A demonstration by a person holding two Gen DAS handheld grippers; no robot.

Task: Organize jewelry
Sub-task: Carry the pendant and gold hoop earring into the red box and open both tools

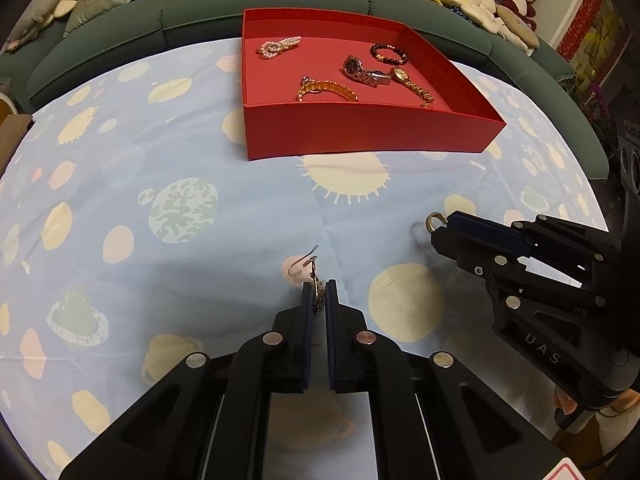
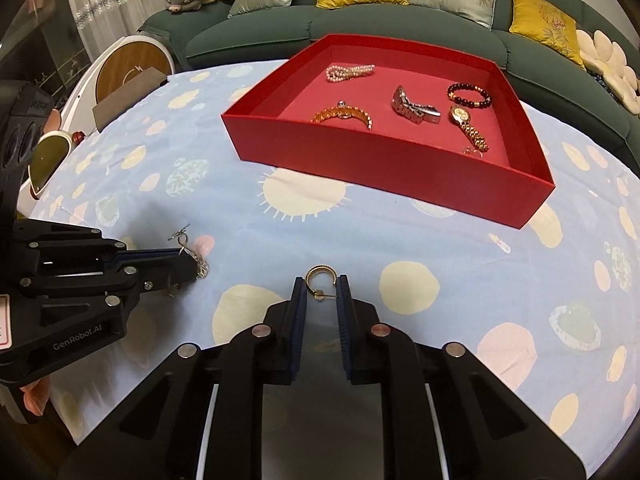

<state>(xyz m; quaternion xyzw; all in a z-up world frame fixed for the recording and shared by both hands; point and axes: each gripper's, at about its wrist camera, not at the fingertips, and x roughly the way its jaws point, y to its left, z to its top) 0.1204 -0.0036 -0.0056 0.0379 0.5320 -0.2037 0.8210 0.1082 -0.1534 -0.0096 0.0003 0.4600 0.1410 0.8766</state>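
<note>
Left gripper (image 1: 320,292): fingers clenched on a dangling earring (image 1: 316,280), pinched between the blue pads, hook wire sticking out past the fingertips. In the right wrist view its chain (image 2: 202,266) hangs down off the fingertips, just above the desk (image 2: 400,240).

Right gripper (image 2: 320,286): fingers closed on a gold hoop earring (image 2: 319,276), held at the very tips, hoop arching ahead of them, post spanning the gap between the pads. Same hoop is seen at the fingertip end in the left wrist view (image 1: 436,220).

Red tray (image 1: 360,132) is placed well ahead of both sets of fingers, on the patterned blue cloth. Seen inside it: pearl hair clip (image 1: 278,46), dark bead bracelet (image 1: 388,53), silver watch (image 1: 364,71), gold watch (image 1: 412,82), gold bracelet (image 1: 326,88). All lie flat on the tray floor, apart from both grippers.
</note>
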